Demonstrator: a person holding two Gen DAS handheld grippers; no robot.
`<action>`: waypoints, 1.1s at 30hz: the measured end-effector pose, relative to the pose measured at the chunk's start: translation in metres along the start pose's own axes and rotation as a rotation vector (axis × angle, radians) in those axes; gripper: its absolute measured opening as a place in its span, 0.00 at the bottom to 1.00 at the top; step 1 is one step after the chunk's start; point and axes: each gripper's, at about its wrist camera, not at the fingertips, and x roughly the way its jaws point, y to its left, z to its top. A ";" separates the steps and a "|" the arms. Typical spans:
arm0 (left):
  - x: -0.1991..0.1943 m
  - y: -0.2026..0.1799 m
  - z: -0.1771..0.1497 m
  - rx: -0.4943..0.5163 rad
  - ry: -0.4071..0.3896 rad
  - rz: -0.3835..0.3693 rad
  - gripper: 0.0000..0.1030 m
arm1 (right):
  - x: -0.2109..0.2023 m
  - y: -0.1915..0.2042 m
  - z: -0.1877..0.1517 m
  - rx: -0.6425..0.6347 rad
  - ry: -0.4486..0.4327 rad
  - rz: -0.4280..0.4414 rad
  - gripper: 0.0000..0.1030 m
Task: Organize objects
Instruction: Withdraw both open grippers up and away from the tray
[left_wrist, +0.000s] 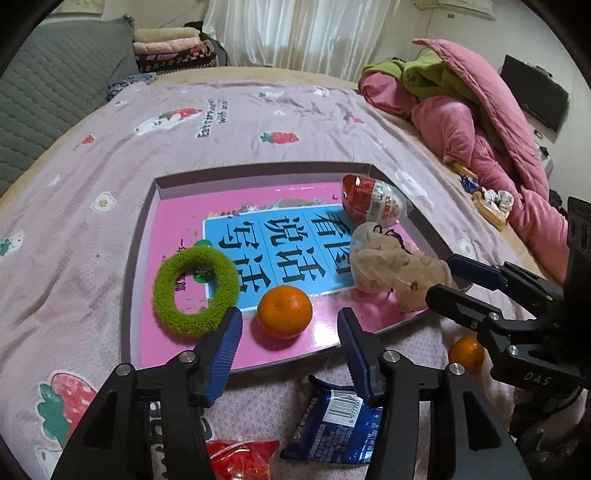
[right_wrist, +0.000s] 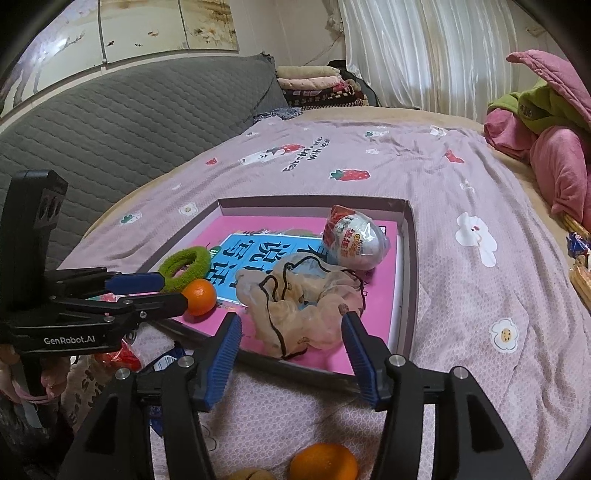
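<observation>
Orange and round, one mandarin (left_wrist: 284, 311) already sits inside the shallow box (left_wrist: 236, 175) on the bed, near edge, with the green hair ring (left_wrist: 195, 291) to its left and the beige scrunchie (right_wrist: 295, 306) to its right. A second mandarin (right_wrist: 325, 461) lies on the bedspread (right_wrist: 461, 295) outside the box, directly under the right gripper (right_wrist: 291, 350), on its near side. The right gripper is nearer and stands open and empty. The left gripper (left_wrist: 290, 347), also parted and empty, hovers over the blue snack packet (left_wrist: 332, 428).

The bed (right_wrist: 461, 177) is carrying a shallow tray (right_wrist: 408, 266) at centre; an orange (right_wrist: 324, 461) and blue packet (left_wrist: 332, 424) are lying near, pink bedding (left_wrist: 480, 122) far right.
</observation>
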 end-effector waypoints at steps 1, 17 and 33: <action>-0.001 0.000 0.000 -0.002 -0.003 0.001 0.55 | -0.001 0.000 0.000 0.002 -0.002 0.003 0.58; -0.031 0.014 -0.018 -0.097 -0.039 0.026 0.60 | -0.018 0.010 0.004 -0.016 -0.058 0.001 0.62; -0.080 0.013 -0.025 -0.130 -0.108 0.096 0.62 | -0.058 0.026 0.008 -0.086 -0.186 -0.004 0.66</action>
